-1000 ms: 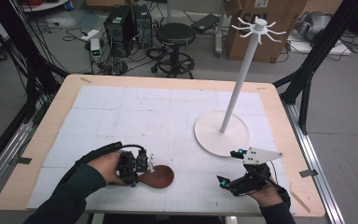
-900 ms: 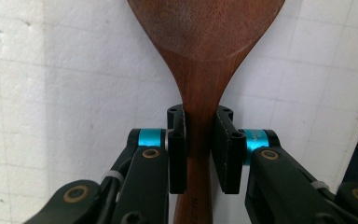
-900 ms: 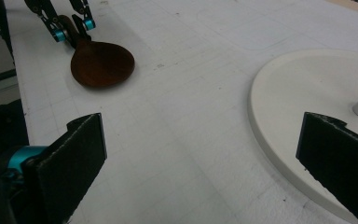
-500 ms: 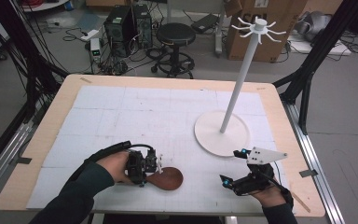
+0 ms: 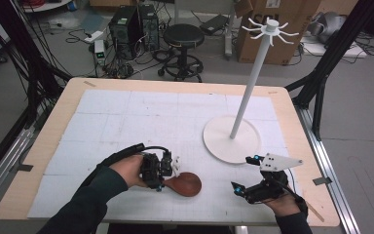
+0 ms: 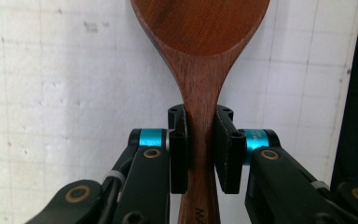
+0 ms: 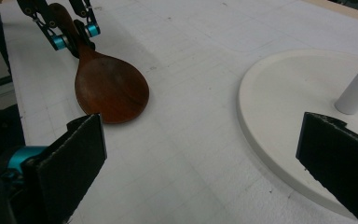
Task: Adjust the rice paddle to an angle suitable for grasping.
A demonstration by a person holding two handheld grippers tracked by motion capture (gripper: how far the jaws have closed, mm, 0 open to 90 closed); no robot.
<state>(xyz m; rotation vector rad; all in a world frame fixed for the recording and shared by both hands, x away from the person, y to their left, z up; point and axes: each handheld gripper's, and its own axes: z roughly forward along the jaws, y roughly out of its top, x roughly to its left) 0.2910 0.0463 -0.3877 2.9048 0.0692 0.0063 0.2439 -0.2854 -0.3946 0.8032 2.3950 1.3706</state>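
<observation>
Near the front edge of the table [image 5: 68,105], left of centre, you are clamping the left claw [image 5: 168,165] on the neck of a wooden spoon [image 5: 185,184]. Its pads [image 6: 179,149] are pressing on either side of the handle just below the bowl, as the left claw's view is showing, so the claw is clenched on the spoon. The spoon's broad brown bowl is pointing to the right, toward the middle of the table, and is lying on the white mat [image 5: 141,117] or just above it; which of the two cannot be told. Your left hand [image 5: 129,169] is wrapping around the claw's body, with the cable looping over the wrist.

At the near right corner you are holding the right claw [image 5: 246,175] with its jaws spread wide and nothing between them. It is pointing left toward the spoon, and its own view is showing the spoon's bowl ahead with the left claw gripping beyond it.

Farther back on the right, a white rack [image 5: 252,87] is standing upright on its round base [image 5: 219,141], well apart from the spoon and just beyond the right claw.
</observation>
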